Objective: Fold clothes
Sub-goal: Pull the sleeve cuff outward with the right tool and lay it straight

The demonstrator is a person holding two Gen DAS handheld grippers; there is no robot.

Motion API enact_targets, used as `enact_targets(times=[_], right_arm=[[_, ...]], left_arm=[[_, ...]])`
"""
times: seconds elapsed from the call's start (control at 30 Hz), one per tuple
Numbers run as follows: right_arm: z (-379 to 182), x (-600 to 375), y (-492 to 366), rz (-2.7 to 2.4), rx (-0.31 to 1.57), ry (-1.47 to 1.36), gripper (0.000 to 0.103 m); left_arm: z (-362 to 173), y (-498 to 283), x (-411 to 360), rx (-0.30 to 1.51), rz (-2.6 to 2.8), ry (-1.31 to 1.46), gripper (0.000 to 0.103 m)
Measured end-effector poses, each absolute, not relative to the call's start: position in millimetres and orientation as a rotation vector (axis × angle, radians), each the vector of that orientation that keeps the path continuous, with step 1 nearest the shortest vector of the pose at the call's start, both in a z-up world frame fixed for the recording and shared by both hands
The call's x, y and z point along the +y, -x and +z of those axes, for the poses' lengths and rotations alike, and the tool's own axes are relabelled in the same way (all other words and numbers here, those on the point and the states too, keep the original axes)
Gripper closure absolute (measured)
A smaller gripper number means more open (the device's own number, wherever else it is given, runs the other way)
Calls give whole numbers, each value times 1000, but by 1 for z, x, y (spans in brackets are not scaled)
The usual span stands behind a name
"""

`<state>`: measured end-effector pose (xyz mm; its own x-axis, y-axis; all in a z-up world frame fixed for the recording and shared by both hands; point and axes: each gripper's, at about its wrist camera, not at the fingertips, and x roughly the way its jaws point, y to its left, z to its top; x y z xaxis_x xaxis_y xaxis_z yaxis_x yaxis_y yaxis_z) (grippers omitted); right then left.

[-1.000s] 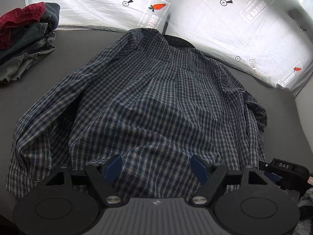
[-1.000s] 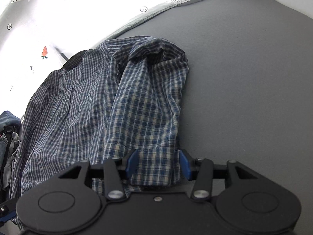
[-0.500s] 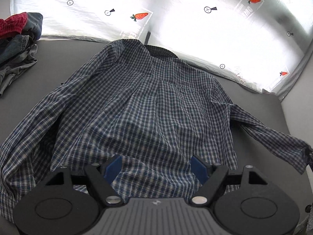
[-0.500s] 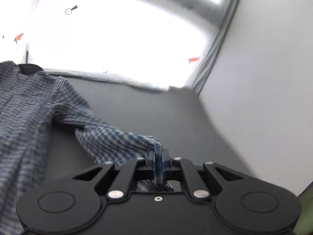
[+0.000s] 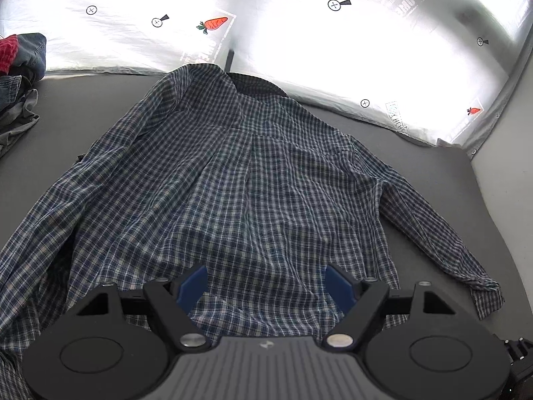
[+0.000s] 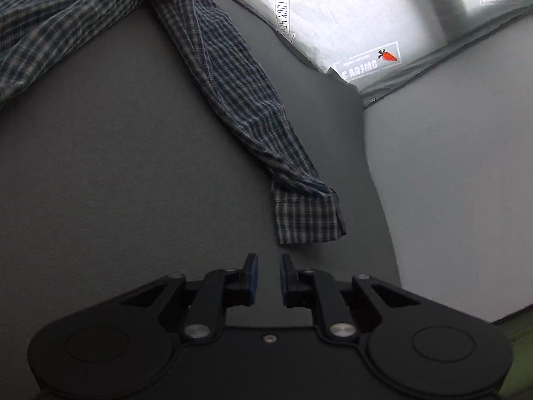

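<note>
A blue and white checked shirt (image 5: 233, 183) lies back up on the grey table (image 5: 449, 193), collar far from me. Its right sleeve (image 6: 240, 76) stretches out flat, and the cuff (image 6: 308, 216) rests near the table's right edge. My left gripper (image 5: 266, 283) hovers open over the shirt's near hem with nothing pinched. My right gripper (image 6: 269, 275) sits just short of the cuff; its jaws are opening with a narrow gap and nothing lies between them.
A heap of other clothes (image 5: 16, 76), red and denim, sits at the far left. A white sheet printed with carrots (image 5: 299, 33) hangs behind the table. A pale wall (image 6: 449, 183) rises past the table's right edge.
The right gripper pulled the folded sleeve out to the right, laid it flat and let go of the cuff. The left gripper drew back slightly, staying open.
</note>
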<state>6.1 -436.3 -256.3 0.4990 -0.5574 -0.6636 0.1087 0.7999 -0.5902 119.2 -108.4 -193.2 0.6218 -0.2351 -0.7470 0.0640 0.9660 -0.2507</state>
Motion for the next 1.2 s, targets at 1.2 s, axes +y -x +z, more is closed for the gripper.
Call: enact_targets(times=[1.2], right_arm=[[-300, -680, -17, -501, 470, -1870, 34]], left_arm=[[-192, -104, -195, 958, -109, 250, 24]])
